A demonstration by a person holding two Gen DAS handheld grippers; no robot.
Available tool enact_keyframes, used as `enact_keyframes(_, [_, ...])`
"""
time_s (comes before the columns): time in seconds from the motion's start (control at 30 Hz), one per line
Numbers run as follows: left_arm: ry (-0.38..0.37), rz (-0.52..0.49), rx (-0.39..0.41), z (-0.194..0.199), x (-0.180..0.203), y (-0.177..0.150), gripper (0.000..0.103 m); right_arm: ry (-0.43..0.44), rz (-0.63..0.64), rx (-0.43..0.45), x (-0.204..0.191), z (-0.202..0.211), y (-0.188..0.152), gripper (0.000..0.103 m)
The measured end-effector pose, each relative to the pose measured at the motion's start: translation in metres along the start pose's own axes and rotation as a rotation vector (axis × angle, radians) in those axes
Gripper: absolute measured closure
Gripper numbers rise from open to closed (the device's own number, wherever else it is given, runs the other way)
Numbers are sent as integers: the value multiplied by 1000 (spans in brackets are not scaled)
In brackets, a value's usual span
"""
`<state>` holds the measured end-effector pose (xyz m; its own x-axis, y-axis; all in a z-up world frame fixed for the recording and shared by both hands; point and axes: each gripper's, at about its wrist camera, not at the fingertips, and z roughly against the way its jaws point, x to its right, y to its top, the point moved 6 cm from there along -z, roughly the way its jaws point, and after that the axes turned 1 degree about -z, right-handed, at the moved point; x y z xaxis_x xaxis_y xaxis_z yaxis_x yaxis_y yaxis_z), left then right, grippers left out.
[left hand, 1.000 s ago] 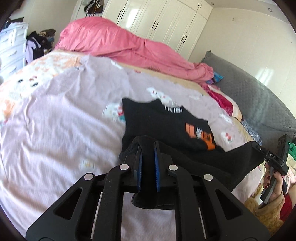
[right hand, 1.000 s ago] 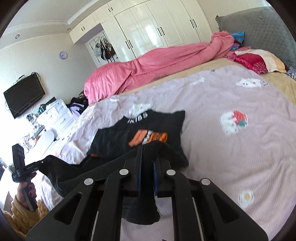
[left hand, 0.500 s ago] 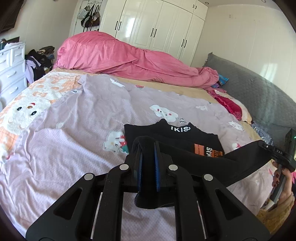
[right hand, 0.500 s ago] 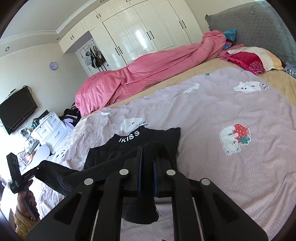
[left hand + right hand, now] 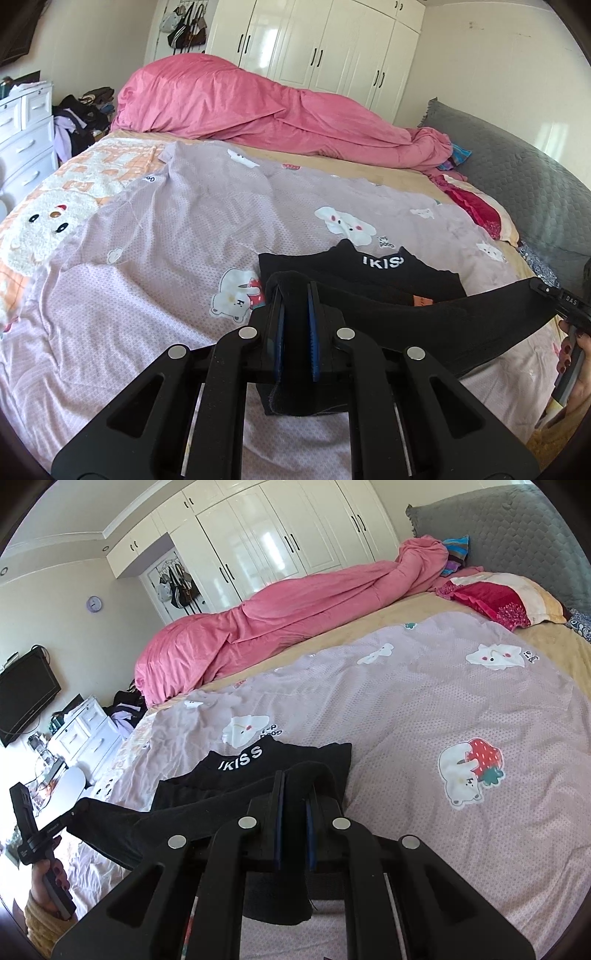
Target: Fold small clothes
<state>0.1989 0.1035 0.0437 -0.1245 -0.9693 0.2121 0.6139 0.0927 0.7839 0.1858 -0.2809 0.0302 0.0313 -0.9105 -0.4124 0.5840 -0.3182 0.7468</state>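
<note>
Small black garment on the lilac bedsheet of the bed, white lettering on the neckband facing up, a scrap of orange print showing just under the lifted fold. Far part flat on the sheet; near edge raised and pulled taut as a dark band between the two tools. Left tool pressed together, pinching one corner of that edge, blue pads tight on the black cloth, a short tail of fabric hanging below the jaws. Right tool likewise clamped on the other corner, cloth bunched over its tips and trailing beneath. Seen from the right wrist, the neckband lettering sits just beyond the raised hem, the fabric plain and matte, slightly creased. A hand with dark-painted nails around the left tool's handle at the picture's edge. Pink duvet heaped along the far side of the bed, well apart from the garment.
</note>
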Motion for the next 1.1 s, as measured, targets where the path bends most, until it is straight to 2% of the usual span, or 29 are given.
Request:
enact_keyframes(0.23, [21, 29, -27, -26, -11, 2, 99, -26, -19, -10, 5, -23, 4, 94])
enact_keyframes(0.5, [61, 40, -92, -74, -28, -22, 97, -77, -47, -82, 29, -62, -21, 94])
enact_keyframes(0.63, [107, 47, -123, -91, -38, -30, 88, -96, -68, -127, 41, -79, -31, 89])
enact_keyframes(0.67, [106, 54, -122, -91, -39, -30, 81, -94, -71, -128, 41, -80, -33, 89])
enact_keyframes(0.73, [97, 56, -102, -83, -38, -29, 77, -99, -70, -129, 41, -78, -36, 81])
enact_keyframes(0.77, [92, 47, -80, -75, -36, -28, 72, -113, -71, -125, 42, -76, -36, 54])
enact_keyframes(0.8, [94, 38, -55, -67, -35, -26, 65, -154, -71, -104, 45, -72, -35, 34])
enact_keyframes(0.83, [99, 33, -39, -60, -34, -25, 64, -172, -68, -81, 47, -67, -34, 26])
enact_keyframes(0.9, [103, 24, -21, -49, -31, -23, 64, -176, -58, -71, 47, -59, -31, 32])
enact_keyframes(1.03, [81, -27, 13, -24, -13, -23, 64, -151, 23, -33, 23, -35, -32, 32])
enact_keyframes(1.1, [52, -55, 5, -17, 0, -28, 57, -124, 66, -26, 9, -25, -36, 32])
